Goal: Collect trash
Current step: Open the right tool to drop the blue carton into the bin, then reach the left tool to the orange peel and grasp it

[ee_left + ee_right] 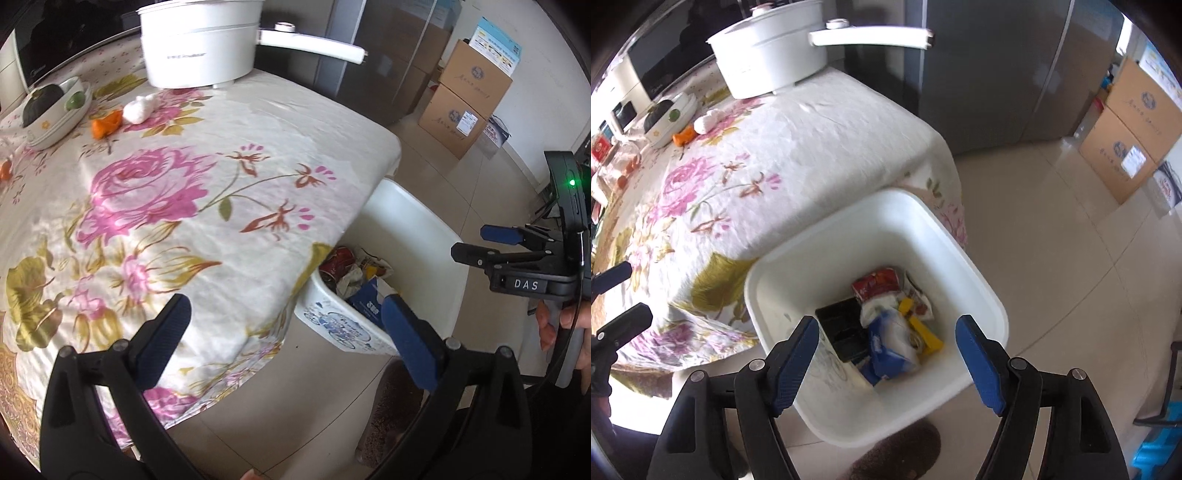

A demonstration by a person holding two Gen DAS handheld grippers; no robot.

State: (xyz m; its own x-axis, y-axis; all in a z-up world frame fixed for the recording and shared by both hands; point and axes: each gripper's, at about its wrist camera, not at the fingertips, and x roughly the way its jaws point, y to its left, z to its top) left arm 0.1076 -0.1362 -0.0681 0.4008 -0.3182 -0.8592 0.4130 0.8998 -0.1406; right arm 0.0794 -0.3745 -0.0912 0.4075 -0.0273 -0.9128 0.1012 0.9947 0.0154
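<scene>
A white trash bin stands on the floor against the table's corner. It holds a red wrapper, a black box, a blue packet and yellow scraps. My right gripper hangs open above the bin, with nothing between its pads. My left gripper is wide open and empty over the table's edge, beside the bin. Far back on the flowered tablecloth lie an orange peel and a crumpled white tissue. The right gripper shows at the right edge of the left wrist view.
A white electric pot with a long handle stands at the table's far end, and a dish with fruit sits at the left. Cardboard boxes are stacked by the wall next to a grey fridge. A brown slipper lies on the tiled floor.
</scene>
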